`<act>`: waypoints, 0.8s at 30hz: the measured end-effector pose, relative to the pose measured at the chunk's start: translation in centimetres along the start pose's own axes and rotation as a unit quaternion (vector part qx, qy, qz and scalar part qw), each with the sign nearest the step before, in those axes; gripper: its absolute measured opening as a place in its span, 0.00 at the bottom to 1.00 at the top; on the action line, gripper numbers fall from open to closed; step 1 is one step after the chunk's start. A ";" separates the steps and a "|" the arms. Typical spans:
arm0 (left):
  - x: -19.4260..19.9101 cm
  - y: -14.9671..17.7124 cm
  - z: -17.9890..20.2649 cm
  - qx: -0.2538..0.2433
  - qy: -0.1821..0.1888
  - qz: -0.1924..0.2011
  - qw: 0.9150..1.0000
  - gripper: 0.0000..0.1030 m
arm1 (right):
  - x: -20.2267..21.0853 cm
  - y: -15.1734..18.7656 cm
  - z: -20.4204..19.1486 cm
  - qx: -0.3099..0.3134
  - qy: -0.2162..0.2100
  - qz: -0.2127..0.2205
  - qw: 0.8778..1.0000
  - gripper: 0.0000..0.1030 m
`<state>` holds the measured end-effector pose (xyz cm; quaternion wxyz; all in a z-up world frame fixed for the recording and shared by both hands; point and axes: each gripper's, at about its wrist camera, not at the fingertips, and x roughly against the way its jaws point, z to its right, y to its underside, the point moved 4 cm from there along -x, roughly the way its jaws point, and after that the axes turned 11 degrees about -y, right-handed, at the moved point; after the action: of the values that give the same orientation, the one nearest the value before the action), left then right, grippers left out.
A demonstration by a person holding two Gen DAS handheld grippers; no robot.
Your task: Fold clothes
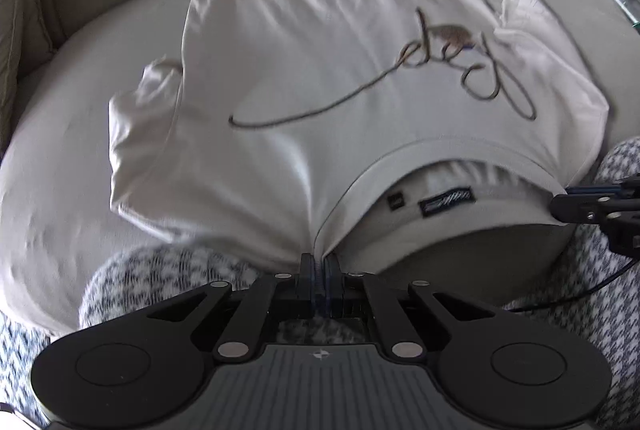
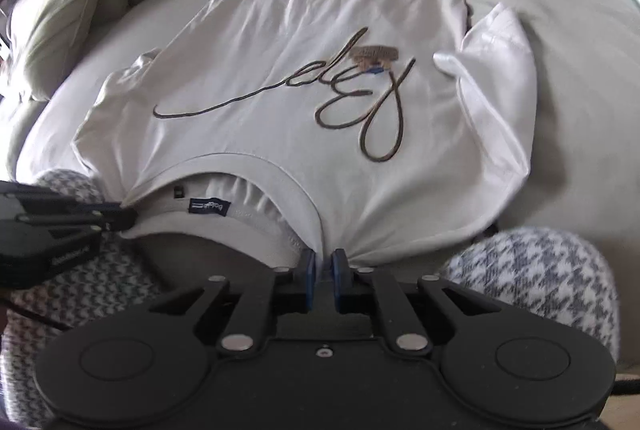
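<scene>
The white T-shirt [image 1: 304, 69], spread front-up on the sofa cushion [image 1: 72, 133], is pinched at both shoulders beside the collar [image 2: 248, 165] by the left hand-held gripper [image 1: 319, 270] and right hand-held gripper [image 2: 323, 266], so the thin bunched fabric could be lost if pulled unevenly.

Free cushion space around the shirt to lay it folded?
Bare cushion between the T-shirt and the pillow; another bare strip right of the sleeve. The near edge is crowded: left gripper and right gripper pinch the shoulders there.
</scene>
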<state>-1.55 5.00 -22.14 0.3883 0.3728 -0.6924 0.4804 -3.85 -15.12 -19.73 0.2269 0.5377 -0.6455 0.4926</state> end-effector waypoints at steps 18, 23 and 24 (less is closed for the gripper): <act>-1.1 -3.0 1.4 0.046 0.034 0.036 0.998 0.17 | 0.0 -5.8 3.1 -0.021 0.022 0.102 0.994 0.17; 0.7 -2.5 -0.3 0.059 0.044 0.034 0.997 0.17 | 0.8 -7.3 4.3 -0.021 0.045 0.124 0.991 0.18; 1.1 -2.7 -0.7 0.065 0.039 0.043 0.996 0.17 | 0.9 -7.6 4.5 -0.021 0.050 0.129 0.990 0.21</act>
<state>0.53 4.85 -19.99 0.3690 0.3483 -0.6595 0.5546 3.85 -19.04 -17.86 0.2052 0.4199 -0.7073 0.5304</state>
